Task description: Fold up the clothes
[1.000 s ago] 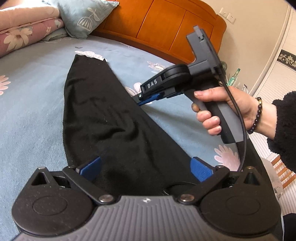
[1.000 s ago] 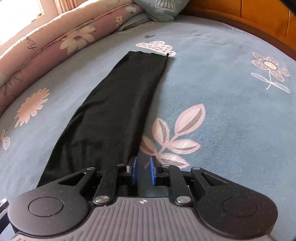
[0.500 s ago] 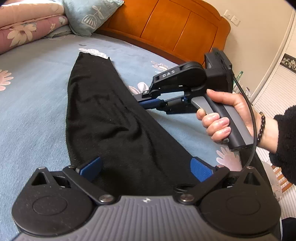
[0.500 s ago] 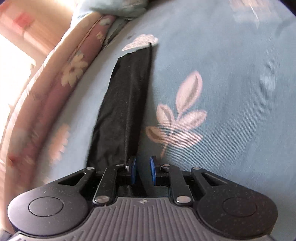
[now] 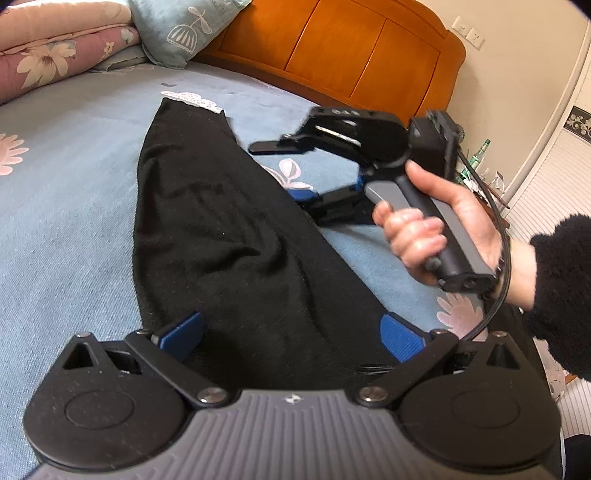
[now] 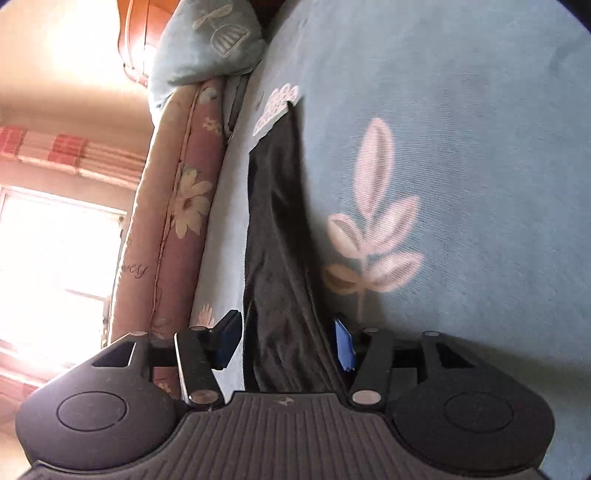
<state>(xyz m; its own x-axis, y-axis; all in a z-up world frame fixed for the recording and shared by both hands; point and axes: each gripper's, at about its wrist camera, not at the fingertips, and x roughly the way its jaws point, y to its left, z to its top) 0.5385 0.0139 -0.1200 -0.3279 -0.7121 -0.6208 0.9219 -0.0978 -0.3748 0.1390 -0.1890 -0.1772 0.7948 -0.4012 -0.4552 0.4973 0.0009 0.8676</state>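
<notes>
A long black garment (image 5: 221,229) lies stretched on the blue bed sheet (image 5: 66,236), its far end near a white lace print. My left gripper (image 5: 291,334) is open, its blue pads on either side of the near part of the cloth. My right gripper (image 5: 284,173) is seen in the left wrist view at the garment's right edge, rolled on its side, jaws apart. In the right wrist view the right gripper (image 6: 288,341) is open, with the black garment (image 6: 277,236) running between its pads.
A wooden headboard (image 5: 354,55) stands at the back. A light blue pillow (image 5: 181,26) and a pink flowered quilt roll (image 5: 55,55) lie at the head of the bed. A bright window (image 6: 55,266) shows in the right wrist view.
My right gripper has opened from nearly shut and has rolled about a quarter turn onto its side at the garment's right edge. The left gripper stays open in place.
</notes>
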